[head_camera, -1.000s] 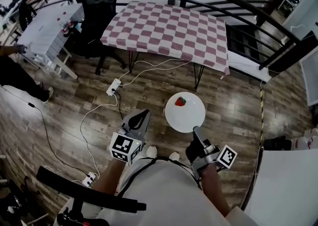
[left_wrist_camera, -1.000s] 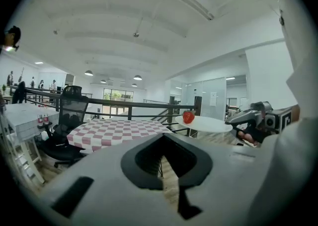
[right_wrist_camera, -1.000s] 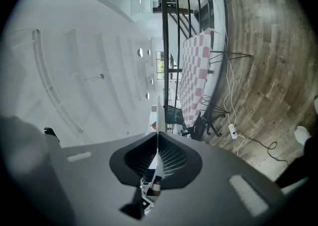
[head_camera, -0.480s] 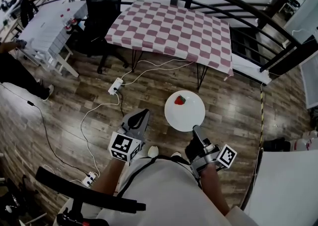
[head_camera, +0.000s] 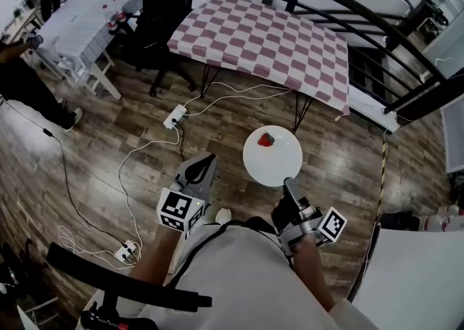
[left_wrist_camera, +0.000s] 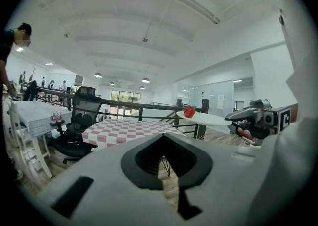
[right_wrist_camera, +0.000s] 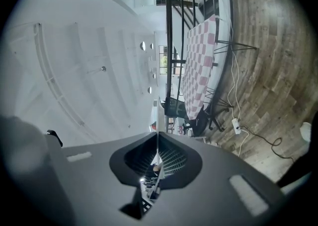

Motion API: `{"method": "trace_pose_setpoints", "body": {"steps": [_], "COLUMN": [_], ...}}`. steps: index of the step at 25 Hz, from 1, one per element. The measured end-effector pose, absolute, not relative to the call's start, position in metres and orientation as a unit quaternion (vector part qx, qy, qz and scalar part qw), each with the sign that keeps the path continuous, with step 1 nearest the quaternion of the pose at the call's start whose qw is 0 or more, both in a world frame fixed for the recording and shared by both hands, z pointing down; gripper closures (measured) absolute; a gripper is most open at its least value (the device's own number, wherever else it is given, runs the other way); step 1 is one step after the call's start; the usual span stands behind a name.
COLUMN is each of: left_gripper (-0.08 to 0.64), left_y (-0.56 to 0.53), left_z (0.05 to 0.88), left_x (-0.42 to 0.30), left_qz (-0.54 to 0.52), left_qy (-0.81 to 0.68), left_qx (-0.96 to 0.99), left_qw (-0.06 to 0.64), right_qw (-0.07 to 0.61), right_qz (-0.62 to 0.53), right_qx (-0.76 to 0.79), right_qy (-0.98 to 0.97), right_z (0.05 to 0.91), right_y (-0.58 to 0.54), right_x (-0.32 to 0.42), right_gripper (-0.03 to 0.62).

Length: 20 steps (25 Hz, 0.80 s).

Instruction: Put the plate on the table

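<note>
The right tool (head_camera: 288, 185) is held low, just in front of the person's body, pointing forward with its marker cube out to its right. Its jaws are clamped on the near rim of the white plate (head_camera: 272, 158). The plate reaches flat ahead of this tool, in the air over the wooden floor (head_camera: 348, 169), and a small red fruit (head_camera: 267, 140) sits on its far half. The left tool (head_camera: 201, 167) is level beside it, jaws together on nothing. The checkered tabletop (head_camera: 268, 42) stands well ahead of both tools, beyond the plate.
</note>
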<state>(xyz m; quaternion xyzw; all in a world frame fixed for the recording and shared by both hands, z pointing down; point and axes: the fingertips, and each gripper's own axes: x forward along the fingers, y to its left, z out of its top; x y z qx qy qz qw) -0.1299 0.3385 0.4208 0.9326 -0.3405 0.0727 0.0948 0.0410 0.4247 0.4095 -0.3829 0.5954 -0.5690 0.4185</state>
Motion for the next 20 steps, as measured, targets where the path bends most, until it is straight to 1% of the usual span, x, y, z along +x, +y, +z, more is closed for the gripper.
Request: {"method": "trace_pose_setpoints", "body": {"steps": [9,20], "left_gripper": [0.555,0.555], "left_y": [0.343,0.331], "left_z": [0.428,0.44], "left_x": [-0.166,-0.186], "left_qz": [0.077,0.077], "left_qy": [-0.368,-0.398], "left_qx": [0.921,0.907], "left_qw": [0.103,0.115], "right_qw": [0.414,0.4], "right_qz": [-0.573,-0.586], "right_qx": [-0.379,-0.365], "right_qy": [0.598,0.603], "right_z": [0.41,0.414], "right_y": [0.418,0.392], "right_x": [0.028,0.019], "right_gripper": [0.574,0.574]}}
